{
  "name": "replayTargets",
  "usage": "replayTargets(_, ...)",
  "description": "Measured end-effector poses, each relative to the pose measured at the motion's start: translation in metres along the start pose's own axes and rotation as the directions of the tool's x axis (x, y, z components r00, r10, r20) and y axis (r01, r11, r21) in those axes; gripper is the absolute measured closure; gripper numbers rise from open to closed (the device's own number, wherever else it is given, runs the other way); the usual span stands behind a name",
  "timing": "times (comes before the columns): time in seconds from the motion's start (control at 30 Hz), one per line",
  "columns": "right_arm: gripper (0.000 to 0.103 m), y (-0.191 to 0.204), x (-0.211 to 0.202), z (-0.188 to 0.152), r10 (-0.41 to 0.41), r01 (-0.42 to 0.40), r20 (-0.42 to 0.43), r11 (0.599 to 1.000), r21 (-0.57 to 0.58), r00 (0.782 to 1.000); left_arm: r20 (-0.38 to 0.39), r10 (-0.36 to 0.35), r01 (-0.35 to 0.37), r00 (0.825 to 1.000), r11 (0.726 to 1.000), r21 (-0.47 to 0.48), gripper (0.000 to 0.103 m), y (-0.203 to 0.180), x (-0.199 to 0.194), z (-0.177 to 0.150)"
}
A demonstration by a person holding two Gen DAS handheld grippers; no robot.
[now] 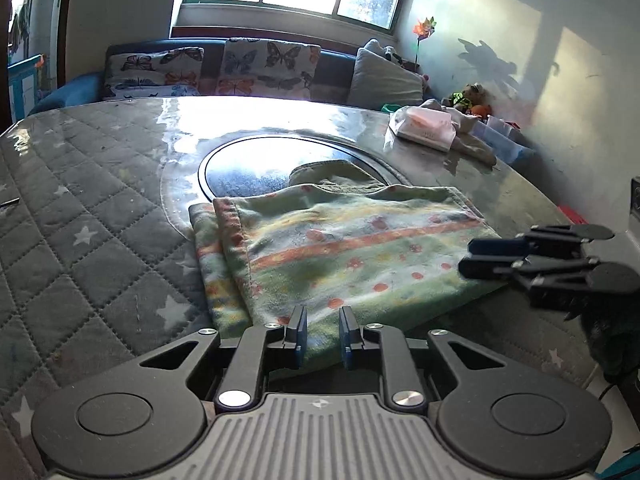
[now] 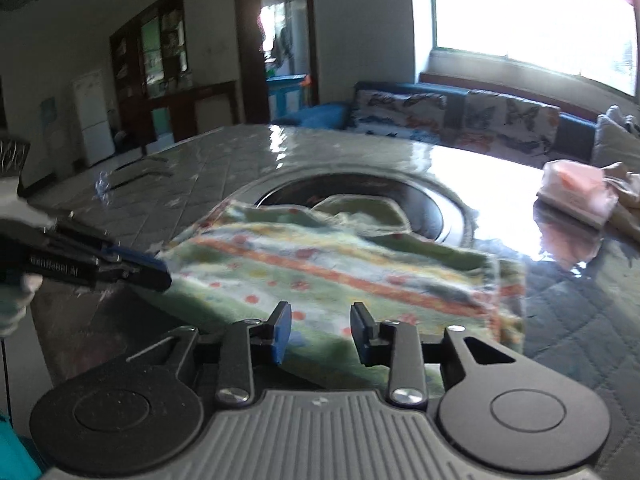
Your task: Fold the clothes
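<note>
I have the folded floral garment (image 1: 340,248) lying flat on the table (image 1: 80,208), just ahead of both tongs. Left gripper (image 1: 323,330) and right gripper (image 2: 322,330) are released, holding nothing. Next I'd pinch an edge for another fold.

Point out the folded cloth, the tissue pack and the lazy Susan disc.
folded cloth (image 1: 340,256), left wrist view, middle of the top layer.
tissue pack (image 1: 424,126), left wrist view, centre of the wrapper top.
lazy Susan disc (image 1: 244,172), left wrist view, bare glossy surface left of the cloth.
</note>
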State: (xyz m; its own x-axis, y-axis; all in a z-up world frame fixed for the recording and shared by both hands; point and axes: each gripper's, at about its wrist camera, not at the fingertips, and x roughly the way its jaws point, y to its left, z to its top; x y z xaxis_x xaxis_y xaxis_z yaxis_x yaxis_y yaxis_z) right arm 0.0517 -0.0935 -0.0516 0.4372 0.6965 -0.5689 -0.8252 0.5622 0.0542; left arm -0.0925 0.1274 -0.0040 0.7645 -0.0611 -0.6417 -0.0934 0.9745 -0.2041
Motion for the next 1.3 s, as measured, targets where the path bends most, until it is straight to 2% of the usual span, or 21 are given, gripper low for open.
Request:
replayTargets(0.1, 0.071, 0.002, 0.007, 0.002, 0.016, -0.016, -0.018, 1.000, -0.014, 1.000, 0.008, -0.006, 0.006, 1.000, 1.000, -0.003, 0.083, 0.003, 0.003, 0.014)
replayTargets(0.23, 0.071, -0.010, 0.017, 0.015, -0.001, 0.001, -0.003, 1.000, -0.004, 1.000, 0.017, -0.008, 0.008, 1.000, 1.000, 0.004, 0.083, 0.005, 0.019, 0.037)
replayTargets(0.43, 0.071, -0.034, 0.047, 0.031, -0.036, 0.036, -0.018, 0.999, 0.023, 0.999, -0.004, 0.039, -0.039, 0.999, 0.999, -0.007, 0.083, 0.016, 0.057, 0.063)
replayTargets(0.6, 0.071, -0.055, 0.068, 0.036, -0.071, 0.073, -0.044, 0.996, 0.056, 0.997, -0.039, 0.079, -0.080, 0.996, 0.996, -0.034, 0.083, 0.030, 0.079, 0.069)
replayTargets(0.87, 0.071, -0.079, 0.073, 0.037, -0.132, 0.138, -0.051, 0.983, 0.118, 0.990, -0.040, 0.077, -0.079, 0.996, 0.996, -0.050, 0.082, 0.033, 0.083, 0.074)
replayTargets(1.07, 0.071, -0.071, 0.081, 0.045, -0.114, 0.117, -0.036, 0.988, 0.104, 0.993, -0.031, 0.057, -0.059, 0.998, 0.997, -0.042, 0.082, 0.021, 0.092, 0.085)
replayTargets(1.3, 0.069, -0.071, 0.093, 0.046, -0.134, 0.139, -0.058, 0.986, 0.096, 0.989, -0.040, 0.064, -0.065, 0.997, 0.997, -0.033, 0.080, 0.015, 0.109, 0.091)
